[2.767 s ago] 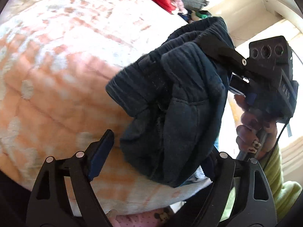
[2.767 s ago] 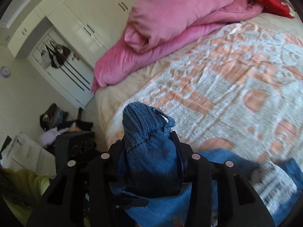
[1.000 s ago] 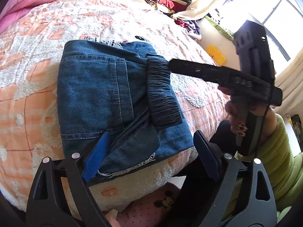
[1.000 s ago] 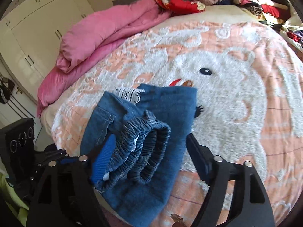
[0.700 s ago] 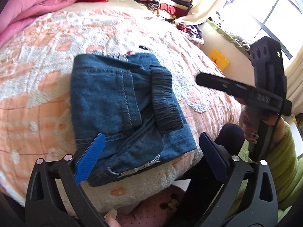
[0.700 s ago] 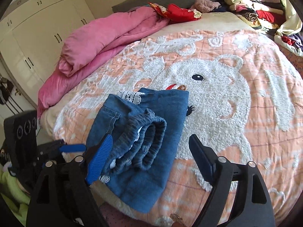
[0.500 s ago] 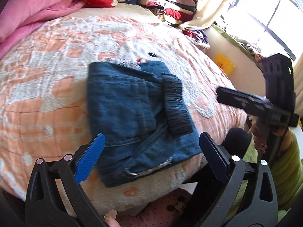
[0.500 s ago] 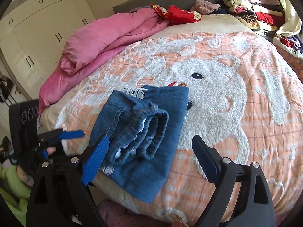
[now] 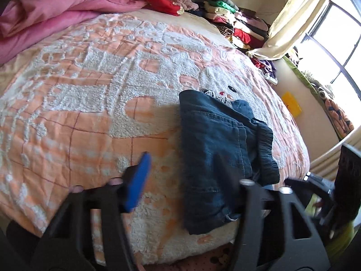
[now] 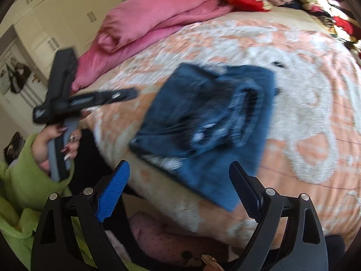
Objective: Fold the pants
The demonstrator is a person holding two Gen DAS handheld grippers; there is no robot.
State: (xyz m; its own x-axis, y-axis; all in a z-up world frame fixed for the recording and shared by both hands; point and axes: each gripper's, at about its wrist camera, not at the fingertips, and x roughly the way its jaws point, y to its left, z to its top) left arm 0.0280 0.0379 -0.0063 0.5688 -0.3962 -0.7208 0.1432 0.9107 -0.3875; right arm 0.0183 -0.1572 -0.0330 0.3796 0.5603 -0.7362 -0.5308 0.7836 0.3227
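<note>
The blue denim pants (image 9: 216, 158) lie folded in a compact stack near the front edge of the bed, waistband on the right side. They also show, blurred, in the right wrist view (image 10: 209, 117). My left gripper (image 9: 182, 171) is open and empty, held just in front of the pants, its right finger overlapping them in view. My right gripper (image 10: 178, 180) is open and empty, back from the bed edge. The left gripper also shows in the right wrist view (image 10: 126, 94), left of the pants.
An orange and white fleece blanket (image 9: 90, 90) covers the bed. A pink duvet (image 9: 56, 11) lies at the head. Piles of clothes (image 9: 237, 20) sit at the far right corner. A window (image 9: 334, 52) is on the right. White wardrobes (image 10: 45, 22) stand at the left.
The right gripper let go of the pants and both grippers pulled back. The pants now lie folded on the bed. Both views have swung, the left one to the left.
</note>
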